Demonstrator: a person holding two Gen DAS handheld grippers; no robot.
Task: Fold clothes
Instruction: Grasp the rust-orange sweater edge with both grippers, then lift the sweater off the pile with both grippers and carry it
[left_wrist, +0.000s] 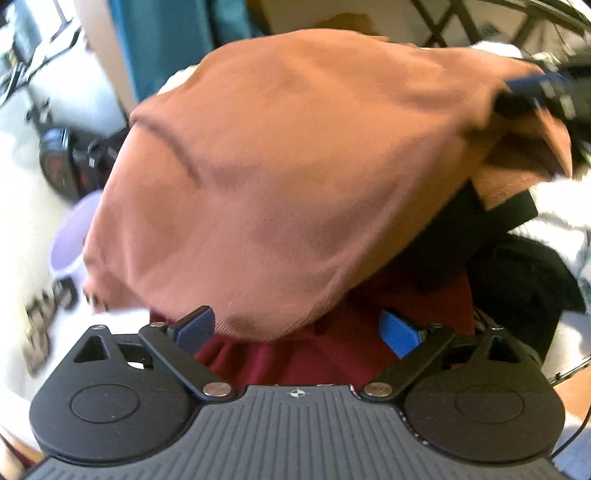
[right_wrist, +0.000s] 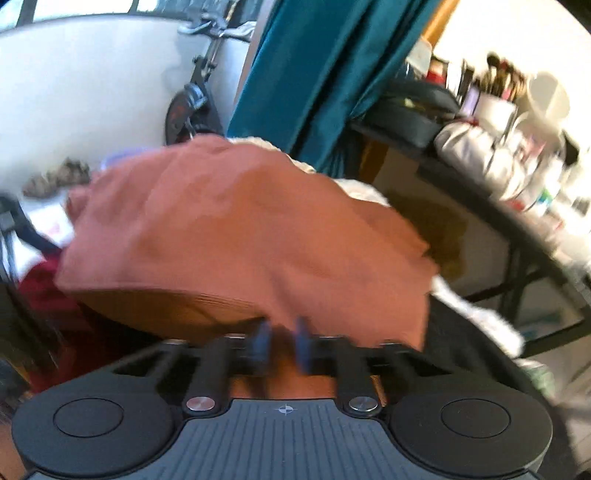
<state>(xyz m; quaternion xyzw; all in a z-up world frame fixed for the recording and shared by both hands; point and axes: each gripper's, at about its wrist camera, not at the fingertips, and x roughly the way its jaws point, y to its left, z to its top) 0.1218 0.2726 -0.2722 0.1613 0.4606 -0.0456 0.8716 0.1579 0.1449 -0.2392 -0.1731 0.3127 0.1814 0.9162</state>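
Note:
A rust-orange garment (left_wrist: 280, 177) hangs in the air and fills the left wrist view. Its lower fold droops between the wide-apart blue pads of my left gripper (left_wrist: 297, 328), which is open and grips nothing. My right gripper (right_wrist: 282, 341) is shut on the near edge of the orange garment (right_wrist: 236, 229); it also shows at the upper right of the left wrist view (left_wrist: 532, 94), pinching a corner. A dark red garment (left_wrist: 295, 362) lies under the left gripper.
Black clothing (left_wrist: 517, 280) lies right of the red garment. A lilac basin (left_wrist: 70, 240) and a dark exercise machine (left_wrist: 59, 162) stand at the left. A teal curtain (right_wrist: 314, 74) hangs behind. A cluttered black-framed table (right_wrist: 498, 155) stands at the right.

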